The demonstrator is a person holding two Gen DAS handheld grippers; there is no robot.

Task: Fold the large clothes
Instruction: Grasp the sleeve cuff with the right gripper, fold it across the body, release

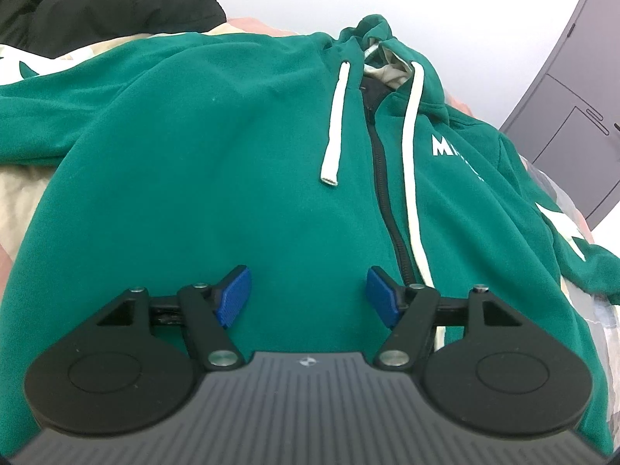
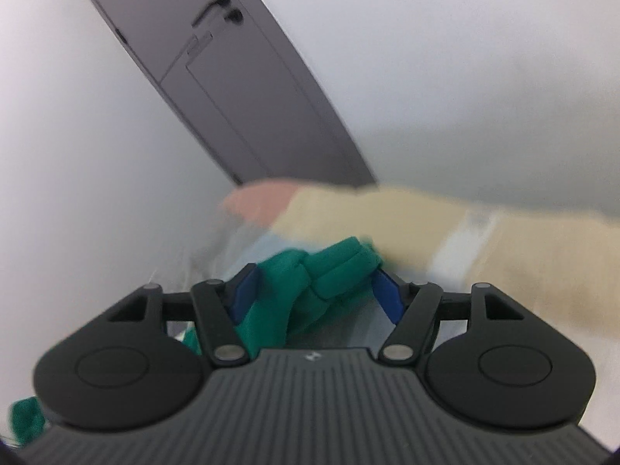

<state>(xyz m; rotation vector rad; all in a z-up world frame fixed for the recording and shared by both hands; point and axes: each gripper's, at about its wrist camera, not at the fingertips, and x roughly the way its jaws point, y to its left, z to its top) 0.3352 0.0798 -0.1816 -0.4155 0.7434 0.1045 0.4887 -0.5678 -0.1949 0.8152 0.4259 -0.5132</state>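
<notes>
On the bed covered with a patchwork spread of beige, pink and pale blue panels (image 1: 27, 193), the green zip-up fleece hoodie (image 1: 193, 178) lay spread flat, front up, its hood toward the far edge and its black zipper (image 1: 381, 178) closed down the middle. Two flat white drawstrings (image 1: 333, 131) ran down from the collar on either side of the zipper, and white lettering showed on the chest beside them. I held my left gripper (image 1: 308, 294) over the lower front of the hoodie, tilted downward, its blue pads (image 1: 234, 296) set wide apart with nothing pinched between them, only the flat green cloth below. A heap of black clothing (image 1: 112, 0) sat at the far left corner of the bed, and a grey panelled door (image 1: 569, 89) stood beyond the right edge. My right gripper (image 2: 316, 290) was near the bed's right edge, its view blurred; a bunched fold of the hoodie's green fabric (image 2: 329, 267) sat between its blue pads, and I could not tell whether they pressed on it.
</notes>
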